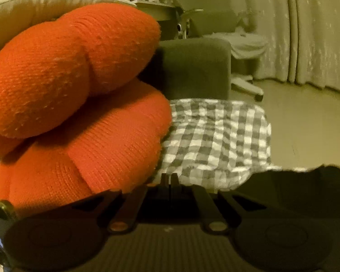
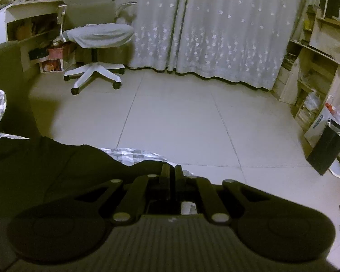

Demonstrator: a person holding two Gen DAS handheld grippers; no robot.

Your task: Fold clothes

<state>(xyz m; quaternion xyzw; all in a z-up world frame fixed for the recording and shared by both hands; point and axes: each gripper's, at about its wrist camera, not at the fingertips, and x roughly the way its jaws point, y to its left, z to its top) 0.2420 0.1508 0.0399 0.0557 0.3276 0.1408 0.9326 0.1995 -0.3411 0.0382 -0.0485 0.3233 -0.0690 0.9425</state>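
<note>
Pale floor tiles (image 2: 181, 117) run out to a long flowered curtain (image 2: 215, 34), and I place everything against that curtain. A white swivel chair (image 2: 95, 38) stands just left of it, open shelves (image 2: 317, 68) to its right, with a black paper bag (image 2: 326, 151) on the tiles below them. My right wrist view alone gives this wide room; in it my right gripper (image 2: 172, 170) points down toward the floor, fingers pressed together on the edge of a dark garment (image 2: 56, 163) lying over checked cloth. My left wrist view alone shows a plump orange knitted cushion (image 1: 74, 95) far left of the curtain, a grey sofa arm (image 1: 192, 68) behind it, and the grey-and-white checked cloth (image 1: 215, 140) spread on the seat. There my left gripper (image 1: 170, 178) tilts downward, fingers squeezed tight at the near edge of the cloth; whether fabric is caught between them I cannot tell.
</note>
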